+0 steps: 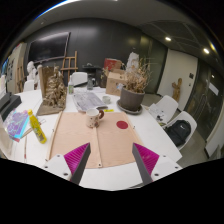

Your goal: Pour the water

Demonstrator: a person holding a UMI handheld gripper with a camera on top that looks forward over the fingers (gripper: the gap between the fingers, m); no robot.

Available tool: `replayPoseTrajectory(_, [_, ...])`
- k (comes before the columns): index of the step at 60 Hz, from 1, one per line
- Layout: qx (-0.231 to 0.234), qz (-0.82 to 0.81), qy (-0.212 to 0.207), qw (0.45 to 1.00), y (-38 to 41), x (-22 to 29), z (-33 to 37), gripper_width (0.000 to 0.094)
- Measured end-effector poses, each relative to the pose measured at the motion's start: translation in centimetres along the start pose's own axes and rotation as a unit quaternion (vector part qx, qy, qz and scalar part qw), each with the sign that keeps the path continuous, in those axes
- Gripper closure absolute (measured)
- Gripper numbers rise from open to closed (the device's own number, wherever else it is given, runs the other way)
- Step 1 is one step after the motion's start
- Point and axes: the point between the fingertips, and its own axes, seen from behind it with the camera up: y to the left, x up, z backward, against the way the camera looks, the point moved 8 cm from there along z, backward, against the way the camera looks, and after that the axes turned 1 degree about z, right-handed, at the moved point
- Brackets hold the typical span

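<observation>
The gripper [112,163] hangs over the near edge of a white table [160,130], its two fingers spread apart with nothing between them; the pink pads [76,156] show on their inner sides. Just ahead lies a tan mat [95,135]. A small cup [94,119] stands on it beyond the fingers, with a red disc [122,125] just beside it. A yellow bottle [37,127] lies off to the left. Farther back stands a potted plant [132,92].
</observation>
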Motion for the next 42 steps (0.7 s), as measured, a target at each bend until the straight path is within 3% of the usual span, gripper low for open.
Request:
replayPoseTrajectory(15, [0.030,0.018,0.005,0.999,5.6,-1.5,-0.9,0.0074])
replayPoseTrajectory(33, [0.155,0.048,-0.040,0.986,21.8,-4.5,-3.6,0.0072])
replayPoseTrajectory(42, [0.193,0.045,-0.066,0.978,30.2,-4.5,-6.7,0.0074])
